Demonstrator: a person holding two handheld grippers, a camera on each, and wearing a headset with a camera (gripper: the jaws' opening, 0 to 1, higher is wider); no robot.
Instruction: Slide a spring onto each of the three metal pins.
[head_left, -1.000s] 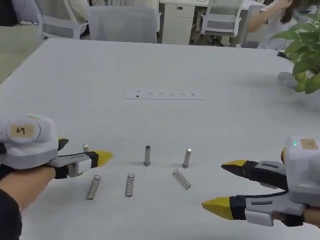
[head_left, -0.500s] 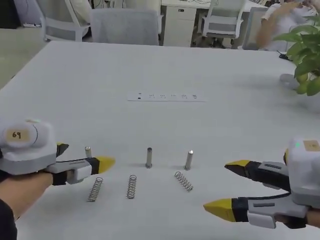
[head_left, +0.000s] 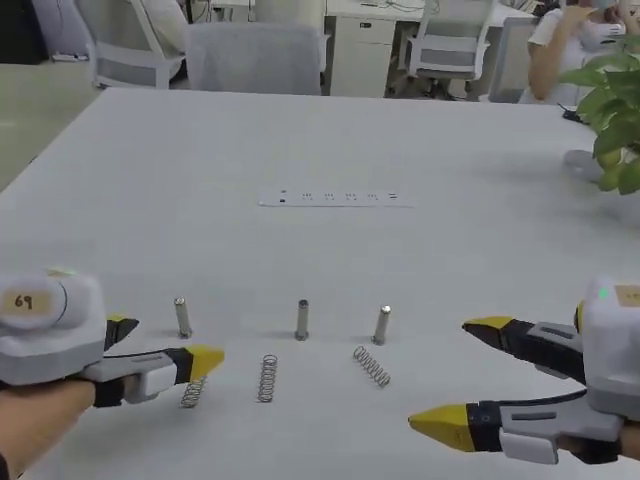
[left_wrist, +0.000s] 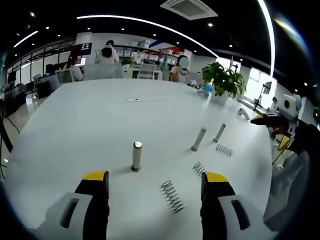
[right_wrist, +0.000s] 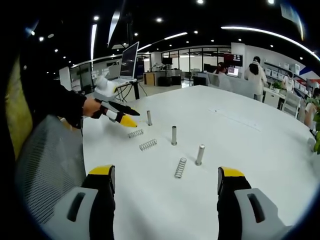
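Nothing's threaded yet: left pin (head_left: 183, 317), middle pin (head_left: 302, 320) and right pin (head_left: 382, 325) are all seen bare, with left spring (left_wrist: 171, 196), middle spring (head_left: 267, 378) and right spring (head_left: 371, 366) laid on the table (head_left: 400, 140) just in front. Left gripper (left_wrist: 155, 176) and right gripper (right_wrist: 166, 172) are held wide open, empty.

Bright, even indoor light covers the wide, pale grey matte bench (head_left: 450, 250) in the head view, with no glare. The short silver metal pins (head_left: 302, 319) cast only faint, soft shadows. The grey office chairs (head_left: 255, 55) at 12 o'clock look slightly soft. In both gripper views fisheye distortion curves the bench edge. In the left gripper view the long white ceiling light strips (left_wrist: 150, 22) bow at 12 o'clock, and the bright windows (left_wrist: 252, 80) at 3 o'clock are washed out.
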